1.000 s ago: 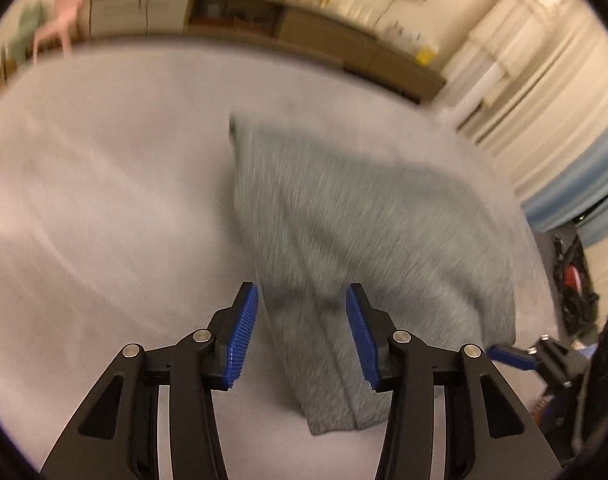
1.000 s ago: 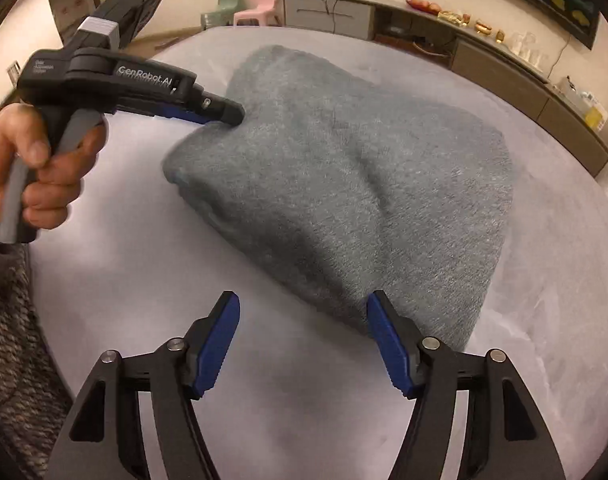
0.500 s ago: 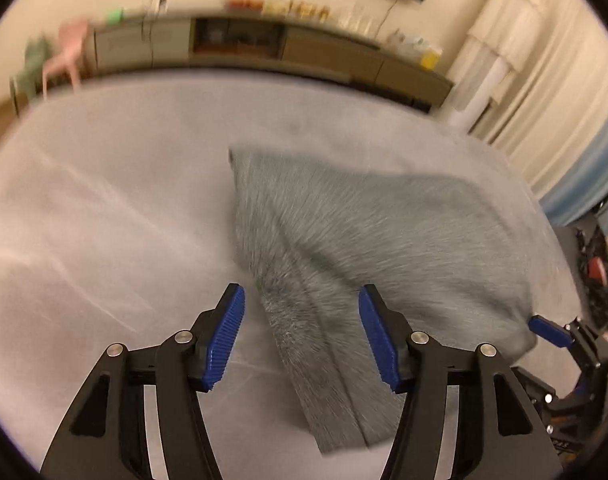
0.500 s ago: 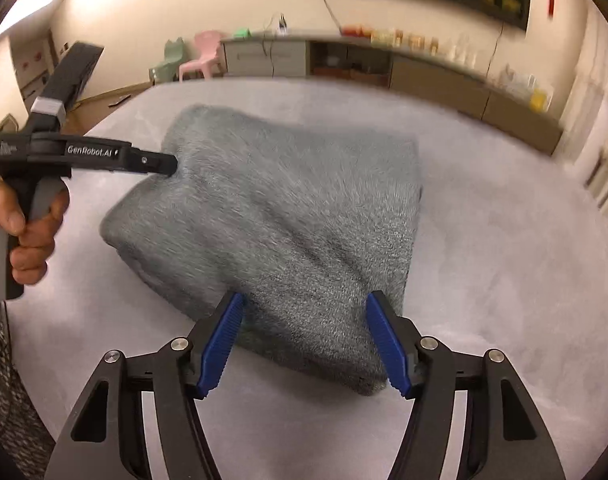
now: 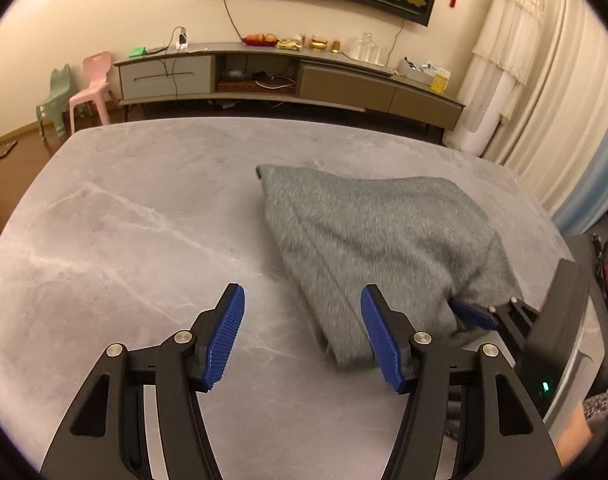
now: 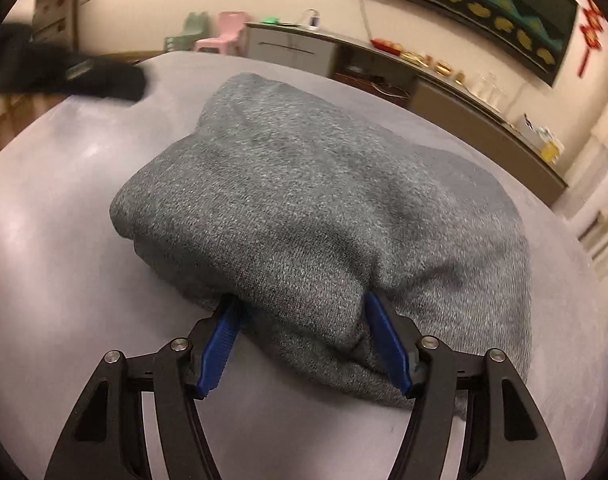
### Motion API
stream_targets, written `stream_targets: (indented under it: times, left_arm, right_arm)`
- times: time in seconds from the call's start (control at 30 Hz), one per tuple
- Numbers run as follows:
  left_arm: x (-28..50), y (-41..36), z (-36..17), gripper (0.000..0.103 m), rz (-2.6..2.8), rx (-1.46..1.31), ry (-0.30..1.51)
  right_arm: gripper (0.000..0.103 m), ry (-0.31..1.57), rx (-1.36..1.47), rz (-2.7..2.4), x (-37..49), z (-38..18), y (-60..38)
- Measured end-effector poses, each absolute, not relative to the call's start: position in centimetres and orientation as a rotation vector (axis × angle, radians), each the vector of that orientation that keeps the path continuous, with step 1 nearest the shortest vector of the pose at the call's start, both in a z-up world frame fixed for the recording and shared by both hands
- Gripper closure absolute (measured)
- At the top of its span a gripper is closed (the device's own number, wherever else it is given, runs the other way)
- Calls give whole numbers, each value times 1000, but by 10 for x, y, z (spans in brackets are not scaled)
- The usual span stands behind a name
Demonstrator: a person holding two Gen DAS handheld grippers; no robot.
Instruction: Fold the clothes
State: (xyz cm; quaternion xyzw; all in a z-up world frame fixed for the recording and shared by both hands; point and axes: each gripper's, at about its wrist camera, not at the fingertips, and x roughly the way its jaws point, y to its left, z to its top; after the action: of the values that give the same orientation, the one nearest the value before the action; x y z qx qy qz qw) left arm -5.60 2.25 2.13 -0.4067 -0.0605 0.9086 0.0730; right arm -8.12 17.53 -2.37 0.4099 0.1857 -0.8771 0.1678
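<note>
Folded grey garment (image 6: 323, 216) lies on grey marble table (image 5: 124, 220). Right gripper (image 6: 304, 344): 2 blue pads spread wide, straddling garment's near edge, fabric bulging between them. Left gripper (image 5: 302, 336): pads apart, holding nothing, just beside garment's corner.

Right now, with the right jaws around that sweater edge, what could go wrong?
1. The right gripper is open around a thick, bunched sweater edge; closing may catch only the top layers and undo the fold.
2. The left gripper is off the sweater, so a pull could drag the whole bundle across the table.
</note>
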Motion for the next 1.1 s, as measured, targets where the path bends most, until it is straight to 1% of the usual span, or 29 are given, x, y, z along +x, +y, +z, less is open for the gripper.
stream_targets:
  times: [0.1,0.17,0.33,0.47,0.5,0.57,0.67,0.73,0.8,0.83,0.93,1.1]
  left_arm:
    - [-56,24,21,40,2732,-1226,-181]
    - [-51,27,23,40,2732,-1216,-171]
    - [-40,37,28,37,2758,-1173,-126]
    - [-32,44,27,34,2776,-1175,-100]
    - [-29,46,27,30,2779,-1175,-89]
    - [-23,49,25,28,2775,-1179,-76]
    - [-15,53,20,28,2759,-1199,-70]
    - [-11,56,16,27,2752,-1211,-68]
    - [-10,59,13,19,2761,-1208,-42]
    - [-10,62,12,18,2766,-1206,-18]
    - [-11,66,10,17,2781,-1179,42]
    - [-11,68,7,14,2776,-1166,67]
  right_arm:
    - [37,517,1187,-2490,-79,-22,176]
    - [37,475,1196,-2484,-65,-19,183]
    - [37,200,1123,-2569,-18,11,226]
    - [36,47,1185,-2591,-12,12,241]
    - [36,32,1197,-2596,-10,12,243]
    - [36,27,1212,-2601,-4,9,249]
    - [36,24,1205,-2595,-5,8,246]
    - [30,33,1195,-2594,-5,7,244]
    - [30,41,1189,-2599,-5,6,243]
    - [30,42,1193,-2600,-6,5,243]
    - [30,30,1215,-2607,-9,0,247]
    - [30,0,1249,-2616,-15,-9,253]
